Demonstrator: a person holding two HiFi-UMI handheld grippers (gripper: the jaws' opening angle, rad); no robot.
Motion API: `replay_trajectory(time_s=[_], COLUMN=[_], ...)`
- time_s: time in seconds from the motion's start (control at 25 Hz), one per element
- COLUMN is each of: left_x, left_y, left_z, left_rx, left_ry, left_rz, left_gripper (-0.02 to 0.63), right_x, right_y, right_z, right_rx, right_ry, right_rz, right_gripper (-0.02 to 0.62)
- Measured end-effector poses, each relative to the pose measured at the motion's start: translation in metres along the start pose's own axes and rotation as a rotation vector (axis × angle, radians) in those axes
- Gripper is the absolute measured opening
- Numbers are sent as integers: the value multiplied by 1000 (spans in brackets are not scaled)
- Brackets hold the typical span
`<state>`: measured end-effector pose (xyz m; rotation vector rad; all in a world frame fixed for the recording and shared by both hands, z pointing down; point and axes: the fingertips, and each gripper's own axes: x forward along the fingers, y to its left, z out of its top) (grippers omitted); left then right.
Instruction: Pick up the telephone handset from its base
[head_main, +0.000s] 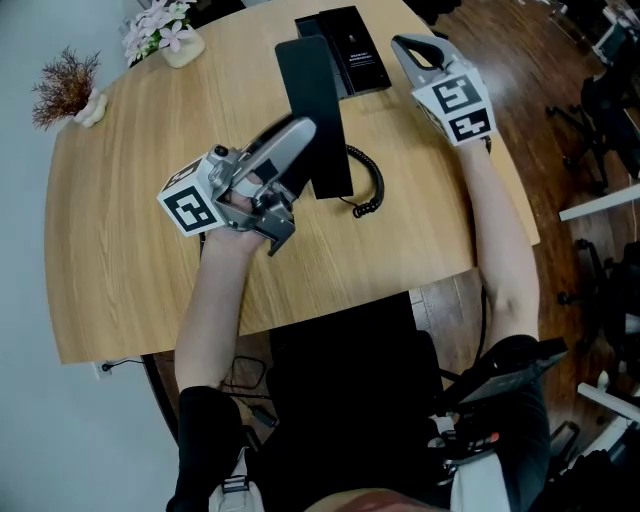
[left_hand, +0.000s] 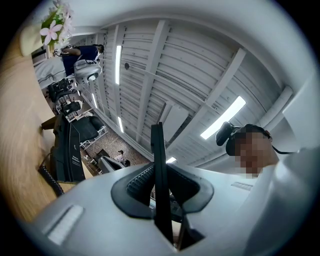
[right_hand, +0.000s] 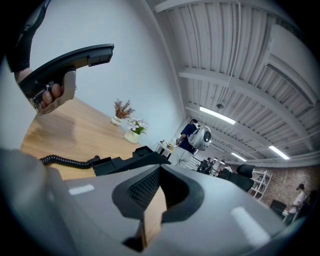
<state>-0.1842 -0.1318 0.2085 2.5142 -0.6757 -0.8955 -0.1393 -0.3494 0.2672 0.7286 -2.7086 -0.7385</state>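
We see the handset (head_main: 315, 110) over the table (head_main: 130, 260) centre, base (head_main: 350, 50) just behind it, cord (head_main: 372, 185) at its right (near end). Right gripper (head_main: 402, 45) right of base; flowers (head_main: 165, 30) and dried sprig (head_main: 65, 88) at far-left edge.

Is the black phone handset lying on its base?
No, the left gripper holds the handset up in the air, well above the base.
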Motion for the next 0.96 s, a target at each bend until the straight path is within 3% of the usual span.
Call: replay_trajectory(time_s=[0.2, 0.96], left_x=[4, 5], left_y=[-3, -6], left_z=[-5, -4], left_rx=[-52, -40], left_ry=[5, 9], left_rz=[-34, -31], left_gripper=[80, 81], right_x=[-6, 0], right_y=[-1, -2], right_z=[-8, 9], right_rx=[11, 11], right_ry=[35, 12], right_rz=[-9, -17], right_gripper=[3, 3])
